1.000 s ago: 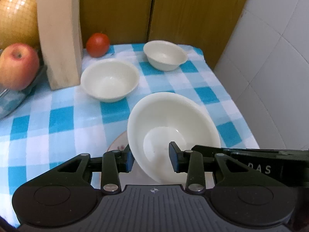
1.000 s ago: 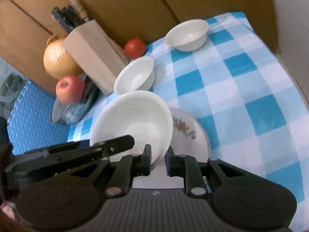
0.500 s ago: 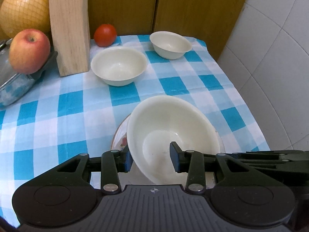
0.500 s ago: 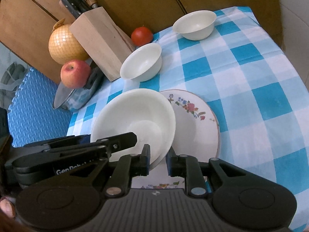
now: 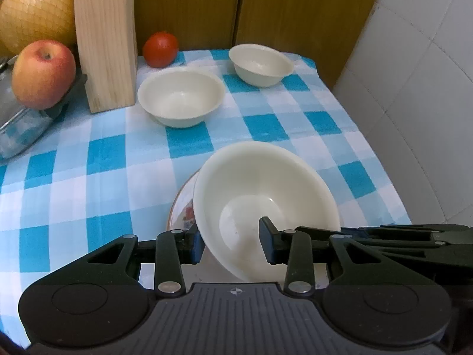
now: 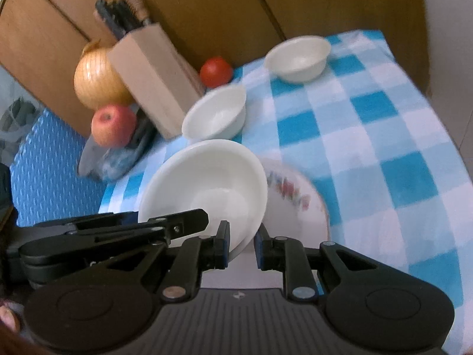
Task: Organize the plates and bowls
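Left wrist view: the left hand-held gripper [image 5: 230,245] is clamped on the near wall of a large white bowl [image 5: 266,207], which tilts above a flowered plate [image 5: 181,207] on the checked tabletop [image 5: 88,162]. Two smaller bowls [image 5: 180,97] sit farther back.

Right wrist view: the right hand-held gripper [image 6: 241,245] pinches the same bowl's rim [image 6: 245,244], its fingers nearly together, with the plate just beside.

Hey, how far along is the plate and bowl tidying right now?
Early stage. In hand: both claws grip the large white bowl, tilted over the floral plate, the left claw on one rim, the right claw on the other; whether it touches the plate is unclear. Left: the medium bowl and the small bowl sit separately on the checked cloth, unstacked.
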Available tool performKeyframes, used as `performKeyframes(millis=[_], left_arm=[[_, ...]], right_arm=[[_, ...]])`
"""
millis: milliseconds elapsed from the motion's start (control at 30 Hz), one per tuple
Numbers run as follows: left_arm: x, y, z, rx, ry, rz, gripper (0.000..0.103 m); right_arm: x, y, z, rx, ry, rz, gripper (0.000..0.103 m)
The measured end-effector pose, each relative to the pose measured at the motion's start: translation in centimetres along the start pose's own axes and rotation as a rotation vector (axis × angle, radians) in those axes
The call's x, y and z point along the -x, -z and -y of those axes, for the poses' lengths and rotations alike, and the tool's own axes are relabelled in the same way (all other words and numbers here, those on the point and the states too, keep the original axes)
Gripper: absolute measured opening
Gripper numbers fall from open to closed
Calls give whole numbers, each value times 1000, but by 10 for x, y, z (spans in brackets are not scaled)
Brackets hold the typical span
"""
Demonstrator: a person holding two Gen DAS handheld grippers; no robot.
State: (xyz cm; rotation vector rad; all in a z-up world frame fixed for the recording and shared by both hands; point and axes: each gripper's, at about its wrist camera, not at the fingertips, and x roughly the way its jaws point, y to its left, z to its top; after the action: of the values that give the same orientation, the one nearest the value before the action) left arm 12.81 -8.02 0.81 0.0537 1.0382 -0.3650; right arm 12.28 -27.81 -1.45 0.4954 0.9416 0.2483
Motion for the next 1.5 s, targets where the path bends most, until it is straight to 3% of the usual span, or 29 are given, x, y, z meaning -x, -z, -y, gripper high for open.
performKeyframes(millis=[300,467,600,767,933,1067,1233,1500], left_arm=[[-2,-53,-6,53,-18,91,41],[-8,-73,-27,114,-16,110,42],[-28,-88,-31,121,-29,85,39],[-47,-107,-25,100,-43,89,38],[-48,-115,-36,123,-55,115,39],[-59,-115,-40,124,-30,79,39],[-78,-116,-20,79,2,40,37],[-104,-115,5,16,-16,3,37]], right_arm=[[-16,-64,-19,21,2,122,19],[-40,-80,-17,16,10,119,19],[-54,-92,-3,-19,44,116,18],[-60,-110,3,-53,10,130,18],[-71,-114,-2,-30,30,116,18],[-69,-110,10,-44,78,107,18],[-63,-107,34,-85,131,100,16],[-70,-108,47,-80,158,65,16]])
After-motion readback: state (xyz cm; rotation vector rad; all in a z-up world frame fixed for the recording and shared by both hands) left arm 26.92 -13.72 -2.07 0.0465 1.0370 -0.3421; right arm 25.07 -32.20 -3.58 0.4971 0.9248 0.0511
